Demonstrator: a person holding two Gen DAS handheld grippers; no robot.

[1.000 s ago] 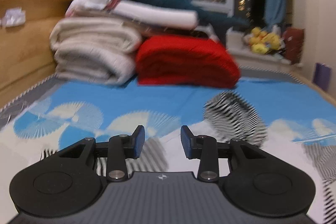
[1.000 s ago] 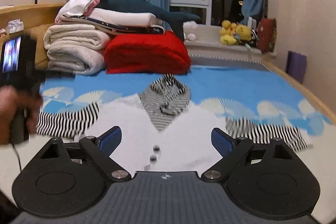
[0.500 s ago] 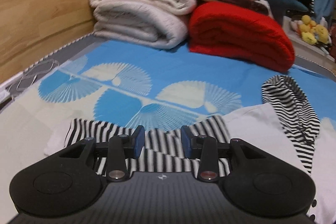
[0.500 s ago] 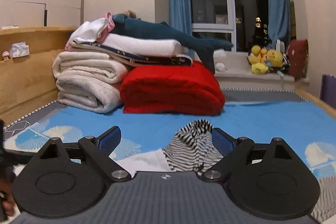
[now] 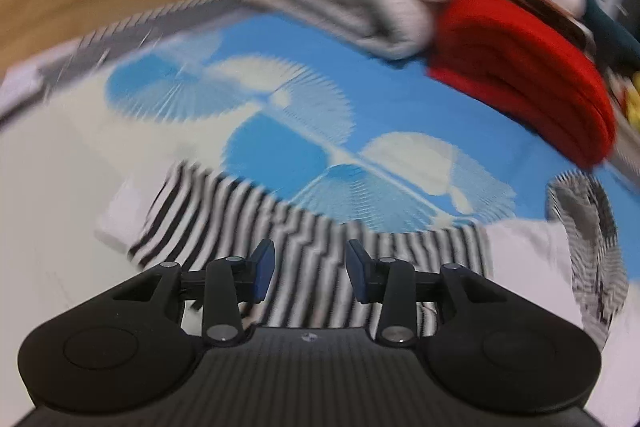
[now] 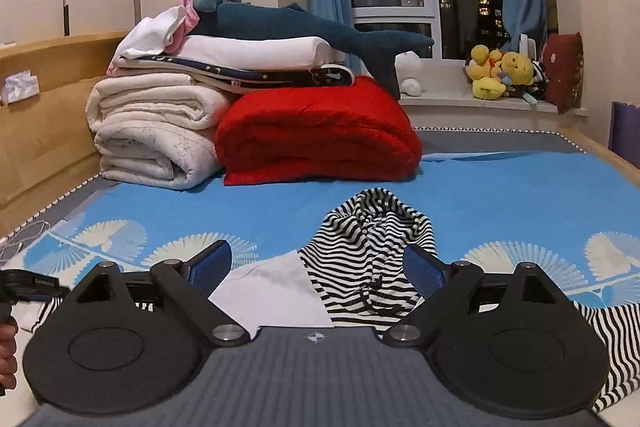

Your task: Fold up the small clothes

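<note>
The small white hooded garment with black-and-white striped sleeves and hood (image 6: 368,259) lies flat on the blue fan-patterned bed cover (image 6: 500,195), low in the centre of the right wrist view. Its hood points toward the top of the frame, toward the folded red blanket (image 6: 316,135); its sleeves extend to the frame's left and right.

The left gripper (image 5: 310,267) hovers over one striped sleeve (image 5: 224,223), jaws partly spread, pinching nothing. This sleeve's long axis runs left to right.

The right gripper (image 6: 318,265) stands wide apart, empty, above the hood.
</note>
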